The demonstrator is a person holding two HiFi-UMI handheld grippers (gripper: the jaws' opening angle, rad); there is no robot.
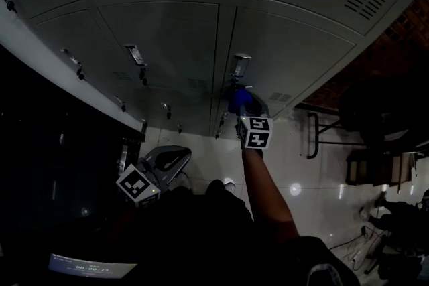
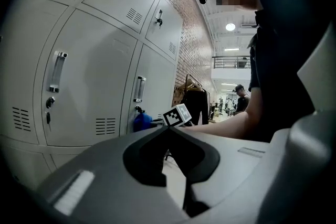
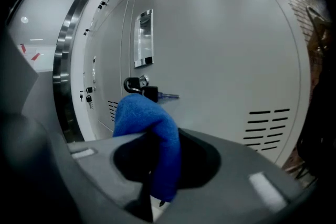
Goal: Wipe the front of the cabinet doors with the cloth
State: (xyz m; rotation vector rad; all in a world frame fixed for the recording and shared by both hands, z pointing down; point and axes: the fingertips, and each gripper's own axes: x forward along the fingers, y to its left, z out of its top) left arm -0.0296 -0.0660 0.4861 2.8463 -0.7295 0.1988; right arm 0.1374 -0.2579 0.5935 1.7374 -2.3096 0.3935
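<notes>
A blue cloth (image 1: 239,101) is pressed to a grey locker door (image 1: 288,57) just below its metal handle (image 1: 241,65). My right gripper (image 1: 240,112) is shut on the cloth, arm stretched forward. In the right gripper view the cloth (image 3: 149,123) bulges out over the jaws, close to the door (image 3: 226,60), with a key lock (image 3: 139,84) just behind it. My left gripper (image 1: 169,161) hangs low by my body, away from the lockers, its jaws together with nothing between them. The left gripper view shows the cloth (image 2: 140,121) against the door from the side.
Rows of grey lockers (image 1: 161,37) fill the view ahead, with more handles and keys. A dark opening (image 1: 40,144) lies to the left. A black metal frame (image 1: 314,136) and dark clutter stand on the glossy tiled floor (image 1: 315,184) at the right, below a brick wall (image 1: 402,30).
</notes>
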